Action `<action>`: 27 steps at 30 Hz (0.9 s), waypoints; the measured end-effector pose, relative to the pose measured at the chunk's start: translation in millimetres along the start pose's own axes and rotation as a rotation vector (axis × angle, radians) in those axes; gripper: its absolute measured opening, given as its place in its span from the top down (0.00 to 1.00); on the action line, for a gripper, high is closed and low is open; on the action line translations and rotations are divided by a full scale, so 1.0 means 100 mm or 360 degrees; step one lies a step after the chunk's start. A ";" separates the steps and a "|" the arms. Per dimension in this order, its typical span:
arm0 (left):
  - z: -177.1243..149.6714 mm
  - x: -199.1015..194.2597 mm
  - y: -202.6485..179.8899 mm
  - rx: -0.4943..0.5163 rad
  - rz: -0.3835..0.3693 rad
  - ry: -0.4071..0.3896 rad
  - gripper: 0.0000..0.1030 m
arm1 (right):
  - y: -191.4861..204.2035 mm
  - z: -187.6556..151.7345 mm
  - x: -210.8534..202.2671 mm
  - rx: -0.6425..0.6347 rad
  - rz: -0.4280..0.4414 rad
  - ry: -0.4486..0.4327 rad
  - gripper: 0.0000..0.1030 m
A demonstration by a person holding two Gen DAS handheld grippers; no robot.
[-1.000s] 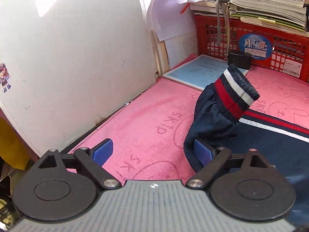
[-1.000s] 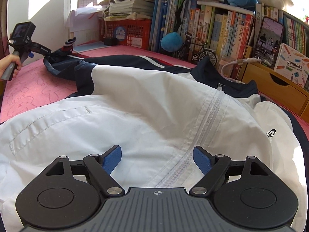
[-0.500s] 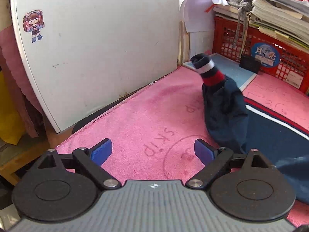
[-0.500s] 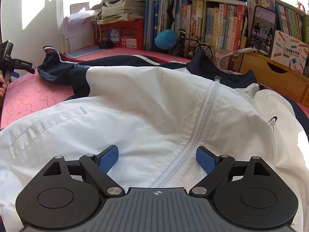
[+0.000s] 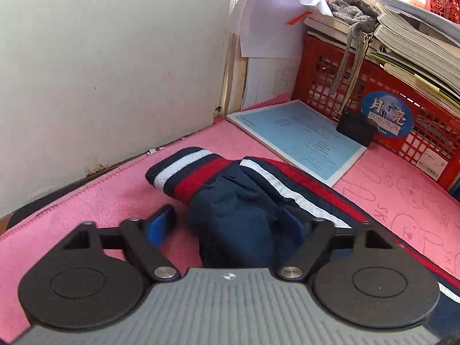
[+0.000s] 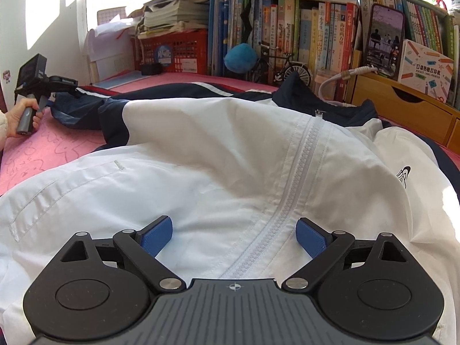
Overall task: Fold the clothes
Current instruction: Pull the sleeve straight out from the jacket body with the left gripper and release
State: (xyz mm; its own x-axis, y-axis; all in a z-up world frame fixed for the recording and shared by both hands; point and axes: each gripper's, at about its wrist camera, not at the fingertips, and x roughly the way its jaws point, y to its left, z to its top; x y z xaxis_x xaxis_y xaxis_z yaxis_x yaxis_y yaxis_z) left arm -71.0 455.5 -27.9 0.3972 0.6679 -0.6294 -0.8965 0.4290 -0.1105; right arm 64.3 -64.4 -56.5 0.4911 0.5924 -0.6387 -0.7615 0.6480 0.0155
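A white and navy zip jacket is spread on a pink mat. Its navy sleeve, ending in a red, white and navy striped cuff, lies flat on the mat. My left gripper is open and low over the mat, with the sleeve lying between its fingers; the fabric covers part of the right pad. In the right wrist view a hand holds that gripper at the far left. My right gripper hovers open over the white front, the zipper running between its fingers.
A white panel borders the mat on the left. Behind the sleeve lie a blue booklet, a small black box and a red crate under stacked books. A bookshelf, model bicycle and wooden drawer line the back.
The cuff, raised a second ago, now lies flat on the mat. My left gripper has moved forward and down so the sleeve sits between its fingers. The right gripper has barely moved.
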 end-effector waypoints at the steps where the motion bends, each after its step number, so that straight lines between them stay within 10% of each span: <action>1: 0.05 0.01 -0.04 -0.0026 -0.0026 0.0011 0.82 | -0.01 0.01 0.01 0.0012 0.0005 0.0006 0.07; 4: 0.37 -0.15 -0.21 -0.0051 -0.0188 -0.0112 0.86 | -0.01 0.02 0.02 0.0016 0.0002 0.0015 0.06; 10: 1.02 -0.98 -0.38 0.0041 -0.0376 -0.0782 0.86 | 0.01 0.08 0.03 -0.0005 -0.0028 0.0037 0.06; 20: 0.47 0.19 -0.22 0.0192 0.0067 -0.0322 0.86 | 0.03 0.10 0.09 -0.0021 -0.0008 0.0035 0.04; 27: 0.45 0.40 -0.37 0.0275 0.0117 -0.0385 0.85 | 0.04 0.11 0.12 -0.0027 0.0000 0.0044 0.02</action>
State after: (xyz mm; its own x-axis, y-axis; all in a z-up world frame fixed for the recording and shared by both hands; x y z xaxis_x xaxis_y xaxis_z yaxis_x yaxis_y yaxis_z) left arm -13.4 493.8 -15.0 0.3865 0.8174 -0.4272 -0.8861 0.4576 0.0740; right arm 71.7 -49.4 -55.1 0.4794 0.5786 -0.6598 -0.7686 0.6397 0.0025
